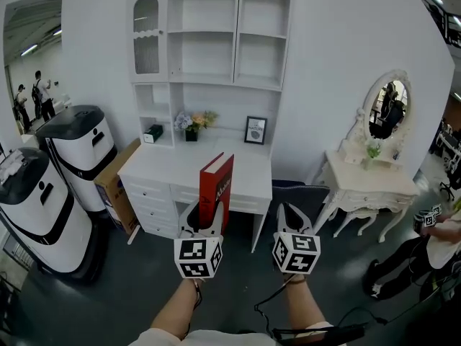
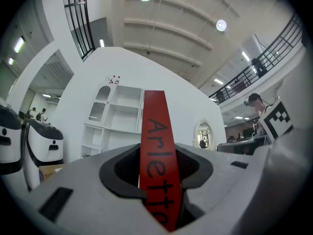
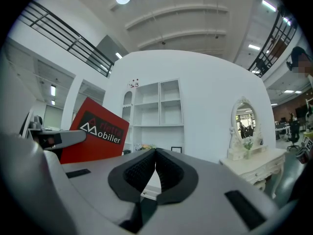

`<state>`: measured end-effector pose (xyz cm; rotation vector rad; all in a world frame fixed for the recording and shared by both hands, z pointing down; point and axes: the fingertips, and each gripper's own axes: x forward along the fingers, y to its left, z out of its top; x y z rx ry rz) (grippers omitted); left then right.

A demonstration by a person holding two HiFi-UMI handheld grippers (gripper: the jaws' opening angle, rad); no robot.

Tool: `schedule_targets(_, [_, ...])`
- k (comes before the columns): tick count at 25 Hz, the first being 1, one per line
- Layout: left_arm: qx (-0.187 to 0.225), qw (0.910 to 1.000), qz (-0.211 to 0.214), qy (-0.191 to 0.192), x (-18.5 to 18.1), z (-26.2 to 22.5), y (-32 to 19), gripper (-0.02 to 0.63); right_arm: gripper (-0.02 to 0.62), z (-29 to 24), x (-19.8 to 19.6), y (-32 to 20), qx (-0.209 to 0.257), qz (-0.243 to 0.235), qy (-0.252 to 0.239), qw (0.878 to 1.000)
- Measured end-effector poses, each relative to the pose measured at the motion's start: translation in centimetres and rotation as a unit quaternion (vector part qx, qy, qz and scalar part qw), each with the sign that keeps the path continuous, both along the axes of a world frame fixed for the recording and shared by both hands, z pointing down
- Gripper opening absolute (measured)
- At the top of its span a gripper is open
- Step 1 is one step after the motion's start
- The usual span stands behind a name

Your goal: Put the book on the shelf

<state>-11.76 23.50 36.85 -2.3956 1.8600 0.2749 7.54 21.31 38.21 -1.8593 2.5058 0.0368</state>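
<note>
Room: a large hall with a dark grey floor (image 1: 130,280) and a white partition wall (image 1: 324,85). Against the wall stands a white desk (image 1: 166,168) with drawers, carrying a tall white shelf unit (image 1: 209,31) of open compartments. Two white-and-black machines (image 1: 43,207) stand to its left with a cardboard box (image 1: 115,186) leaning beside the desk. A white vanity table (image 1: 367,182) with an oval mirror (image 1: 389,110) stands to its right. At the back of the desk are a framed picture (image 1: 255,130), a small pot of flowers (image 1: 193,123) and a dark box (image 1: 153,133).

Task item: the red book (image 1: 216,189) is upright in the air in front of the desk and is not on the shelf unit. The left gripper (image 1: 204,215) has its jaws clamped on the book's lower end, one on each cover. In the left gripper view the spine (image 2: 157,155) rises between them. The right gripper (image 1: 292,213) is beside the left one and apart from the book. Its jaws are pressed together at the tips with nothing between them.

Writing: the spine carries black letters reading "Arlett", with the rest hidden in the jaws. In the right gripper view the cover (image 3: 95,131) has a dark band with "Mobilier" in white. The word above it is only partly legible.
</note>
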Motion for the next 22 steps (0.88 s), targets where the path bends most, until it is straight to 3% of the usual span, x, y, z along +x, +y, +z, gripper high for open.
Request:
schedule_targets(11, [-0.01, 0.9998, -0.005, 0.017, -2.3, 0.1, -5.1, 0.17, 0.021, 0.5, -1.6, -5.4, -0.016, -0.003, 0.014, 1.0])
schedule_targets(22, [-0.003, 0.9999, -0.007, 0.012, -0.9, -0.4, -14.6, 0.172, 0.021, -0.4, -0.3, -15.4, -0.011, -0.004, 0.017, 1.0])
